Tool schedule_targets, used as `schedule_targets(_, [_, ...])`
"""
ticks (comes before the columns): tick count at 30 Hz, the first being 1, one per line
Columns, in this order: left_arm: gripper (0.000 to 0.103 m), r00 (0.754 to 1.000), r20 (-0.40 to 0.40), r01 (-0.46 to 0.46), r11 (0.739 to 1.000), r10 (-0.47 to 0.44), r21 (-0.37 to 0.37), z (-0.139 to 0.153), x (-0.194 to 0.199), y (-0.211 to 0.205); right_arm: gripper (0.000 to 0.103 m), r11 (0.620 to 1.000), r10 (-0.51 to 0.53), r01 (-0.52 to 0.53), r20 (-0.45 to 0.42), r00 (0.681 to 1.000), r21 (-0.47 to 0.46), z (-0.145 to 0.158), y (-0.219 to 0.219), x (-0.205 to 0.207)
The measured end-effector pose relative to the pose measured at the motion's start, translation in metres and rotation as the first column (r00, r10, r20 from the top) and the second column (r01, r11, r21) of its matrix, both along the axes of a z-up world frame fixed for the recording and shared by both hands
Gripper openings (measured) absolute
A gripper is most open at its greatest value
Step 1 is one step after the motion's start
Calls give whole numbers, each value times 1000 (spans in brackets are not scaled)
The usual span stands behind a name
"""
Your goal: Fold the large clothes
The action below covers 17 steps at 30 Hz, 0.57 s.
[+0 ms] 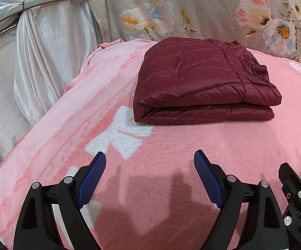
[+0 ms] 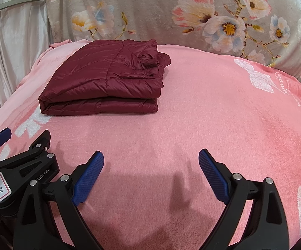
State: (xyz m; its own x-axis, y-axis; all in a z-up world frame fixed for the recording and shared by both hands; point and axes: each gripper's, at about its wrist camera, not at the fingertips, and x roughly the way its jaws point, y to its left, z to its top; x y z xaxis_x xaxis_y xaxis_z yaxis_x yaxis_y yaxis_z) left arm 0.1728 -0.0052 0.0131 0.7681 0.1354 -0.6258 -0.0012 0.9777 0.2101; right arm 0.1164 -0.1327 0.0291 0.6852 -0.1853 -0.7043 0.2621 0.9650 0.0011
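A dark red quilted jacket (image 1: 202, 83) lies folded into a thick rectangle on a pink blanket (image 1: 160, 156). It also shows in the right wrist view (image 2: 106, 83), at the far left. My left gripper (image 1: 149, 158) is open and empty, hovering over the blanket in front of the jacket. My right gripper (image 2: 151, 156) is open and empty, over the blanket to the right of the jacket. Neither gripper touches the jacket. Part of the left gripper shows at the lower left of the right wrist view, beside my right one.
The pink blanket (image 2: 213, 114) covers a bed. A grey floral blanket (image 1: 213, 10) hangs behind it, also in the right wrist view (image 2: 171, 10). White satin curtains (image 1: 35, 52) hang at the bed's left edge.
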Motion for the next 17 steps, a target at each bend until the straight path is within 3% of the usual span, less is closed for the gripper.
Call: schedule_targets(17, [82,1000,2,-3,1000,3,0,1,0,1,90,1000,0,0,-1,1000,-1,0,0,0])
